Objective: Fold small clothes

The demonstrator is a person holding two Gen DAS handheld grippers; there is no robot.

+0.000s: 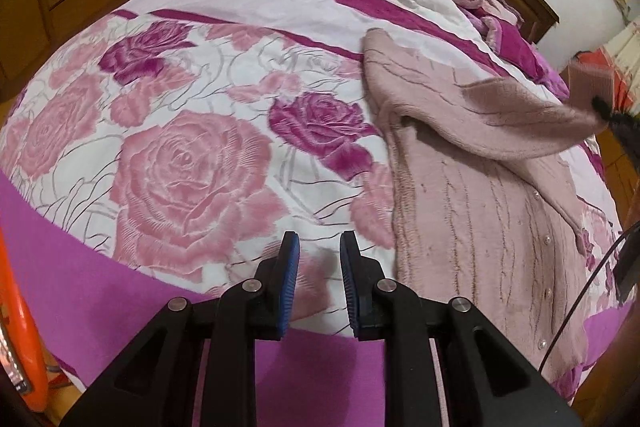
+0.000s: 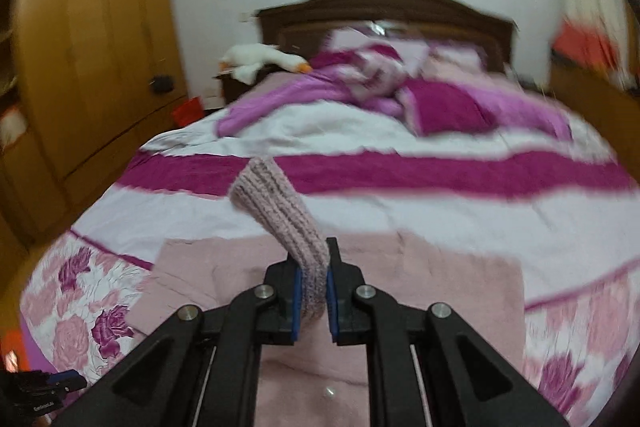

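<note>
Item one: pink knitted cardigan (image 1: 472,211), lying on the bed (image 1: 224,115) over the rose-patterned quilt, to the right of my left hand-held gripper (image 1: 319,267); pearl buttons run down its front, and one sleeve (image 1: 532,123) is lifted off the body toward the right edge. Item two: my left hand-held gripper, jaws parted with nothing between them, over the quilt's purple border. Item three: my right hand-held gripper (image 2: 313,291), clamped on the sleeve's ribbed cuff (image 2: 276,207), which stands up above the jaws; only the right wrist view shows this grip, though blurred. Item four: white plush goose (image 2: 260,61) beside the dark wooden headboard (image 2: 384,15).
</note>
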